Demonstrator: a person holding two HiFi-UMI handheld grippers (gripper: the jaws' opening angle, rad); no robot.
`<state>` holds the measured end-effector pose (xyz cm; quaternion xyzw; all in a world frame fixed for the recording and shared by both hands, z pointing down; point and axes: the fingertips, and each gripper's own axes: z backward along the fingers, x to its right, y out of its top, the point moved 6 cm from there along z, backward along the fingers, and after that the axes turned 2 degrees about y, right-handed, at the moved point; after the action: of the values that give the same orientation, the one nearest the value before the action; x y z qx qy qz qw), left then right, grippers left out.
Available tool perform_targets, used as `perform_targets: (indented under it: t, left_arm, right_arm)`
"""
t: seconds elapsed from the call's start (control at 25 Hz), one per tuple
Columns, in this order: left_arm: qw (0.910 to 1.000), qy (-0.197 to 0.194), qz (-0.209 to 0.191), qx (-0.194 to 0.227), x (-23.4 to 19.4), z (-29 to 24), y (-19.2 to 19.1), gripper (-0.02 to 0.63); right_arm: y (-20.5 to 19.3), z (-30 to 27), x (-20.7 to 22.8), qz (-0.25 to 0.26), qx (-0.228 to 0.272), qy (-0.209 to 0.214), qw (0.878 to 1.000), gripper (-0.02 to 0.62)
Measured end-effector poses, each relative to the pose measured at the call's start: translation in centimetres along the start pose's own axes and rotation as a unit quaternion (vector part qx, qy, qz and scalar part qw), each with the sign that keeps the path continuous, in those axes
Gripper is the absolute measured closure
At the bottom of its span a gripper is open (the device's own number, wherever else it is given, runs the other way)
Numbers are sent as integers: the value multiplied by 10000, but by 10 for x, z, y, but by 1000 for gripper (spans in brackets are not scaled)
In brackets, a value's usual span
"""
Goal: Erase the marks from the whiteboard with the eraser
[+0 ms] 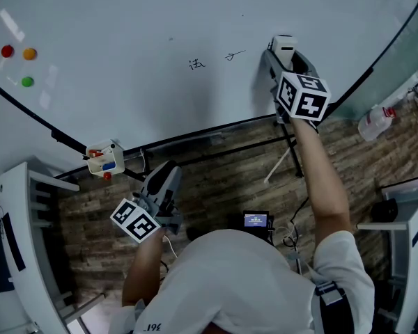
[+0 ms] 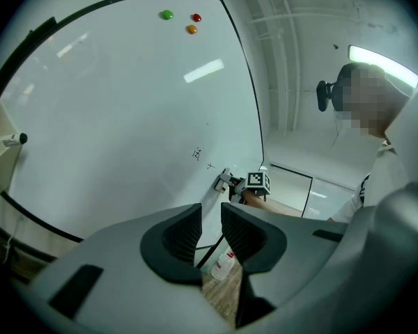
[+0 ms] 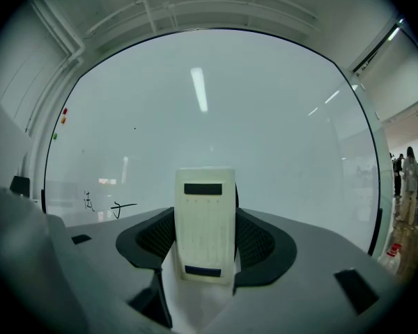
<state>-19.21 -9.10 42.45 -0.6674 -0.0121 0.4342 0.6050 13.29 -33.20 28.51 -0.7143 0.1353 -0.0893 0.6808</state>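
Right gripper (image 1: 285, 56) is clamped on the eraser (image 1: 284, 44). In the right gripper view the cream eraser (image 3: 205, 225) stands upright between the two dark fingers (image 3: 261, 245), one pad on each long side. Its top end sticks out past the fingertips toward the whiteboard (image 1: 125, 33). Can't tell whether the eraser is touching the board.

In the head view the eraser is near the whiteboard's lower edge, just right of the two small black marks (image 1: 196, 64). Both marks are intact, and the nearer one (image 1: 231, 56) is a short way from the eraser.

Left gripper (image 1: 164, 179) is held low, below the whiteboard's bottom edge. Its fingers (image 2: 184, 235) are slightly apart with a narrow gap and nothing between them.

Three round magnets, red (image 1: 7, 51), orange (image 1: 29, 53) and green (image 1: 27, 81), sit toward the whiteboard's far left. A small marker holder (image 1: 103, 158) hangs at the lower edge. A plastic bottle (image 1: 376, 120) stands on the floor past the whiteboard's right end.
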Motion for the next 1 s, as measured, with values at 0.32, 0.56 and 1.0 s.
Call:
perform_targets:
  t: [0.32, 0.56, 1.0]
  left_arm:
    - [10000, 10, 18, 51, -6, 11, 4, 529]
    - [10000, 25, 26, 66, -11, 20, 7, 529]
    - [10000, 30, 30, 89, -17, 34, 12, 529]
  right_arm:
    - [0, -3, -18, 7, -17, 29, 10000, 325]
    - [-1, -4, -37, 54, -36, 124, 9999, 324]
    - [-4, -9, -91, 234, -64, 455, 9987, 324]
